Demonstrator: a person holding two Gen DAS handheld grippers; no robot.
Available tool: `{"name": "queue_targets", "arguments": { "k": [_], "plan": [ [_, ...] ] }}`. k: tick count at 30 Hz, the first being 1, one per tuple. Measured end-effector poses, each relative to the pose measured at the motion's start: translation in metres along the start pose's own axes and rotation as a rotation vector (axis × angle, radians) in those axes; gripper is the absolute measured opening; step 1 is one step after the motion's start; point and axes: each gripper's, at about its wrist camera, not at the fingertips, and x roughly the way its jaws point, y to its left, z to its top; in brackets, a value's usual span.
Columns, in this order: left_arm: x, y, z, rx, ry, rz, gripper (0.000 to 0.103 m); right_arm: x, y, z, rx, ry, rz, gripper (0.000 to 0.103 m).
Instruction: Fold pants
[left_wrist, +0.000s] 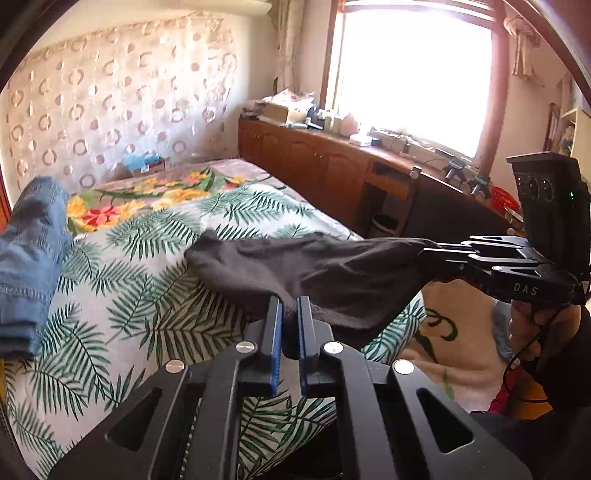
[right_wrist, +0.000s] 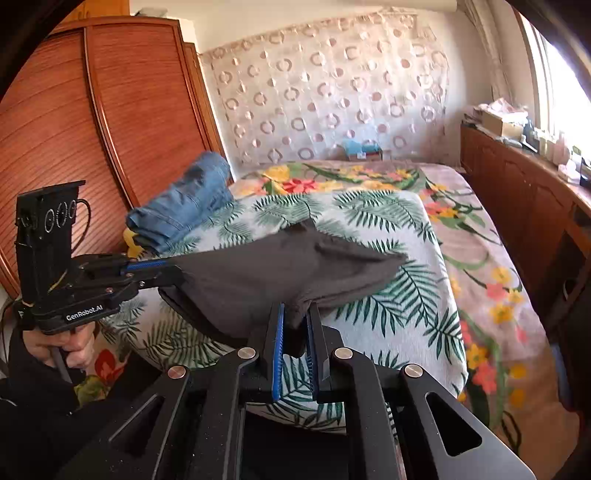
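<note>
Dark grey pants hang stretched between my two grippers, lifted off the leaf-print bed cover; their far end still rests on the bed. My left gripper is shut on the near edge of the pants; it also shows in the right wrist view at the left, gripping the cloth's corner. My right gripper is shut on the other corner; in the left wrist view it shows at the right, pinching the pants.
Folded blue jeans lie on the bed's left side by a wooden wardrobe. A wooden cabinet with clutter runs under the bright window. A floral blanket covers the bed's right part.
</note>
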Motion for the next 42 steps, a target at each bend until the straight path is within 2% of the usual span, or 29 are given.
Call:
{"name": "queue_targets", "arguments": {
  "k": [4,10,20,36,42],
  "plan": [
    [-0.006,-0.008,0.015,0.036,-0.033,-0.003,0.008,-0.008,0.001,0.003,-0.006,-0.034,0.003,0.011],
    [0.006,-0.002,0.030,0.042,-0.045,-0.003,0.007,-0.001,-0.006,0.007,0.001,-0.058,-0.018,0.011],
    [0.055,0.035,0.041,-0.016,0.006,0.047,0.007,0.044,-0.022,0.016,0.029,-0.039,-0.066,0.011],
    [0.107,0.059,0.044,-0.033,0.107,0.067,0.007,0.087,-0.030,0.038,0.026,0.032,-0.104,0.011],
    [0.122,0.069,0.052,-0.047,0.122,0.072,0.007,0.103,-0.037,0.050,0.035,0.056,-0.114,0.011]
  ]
}}
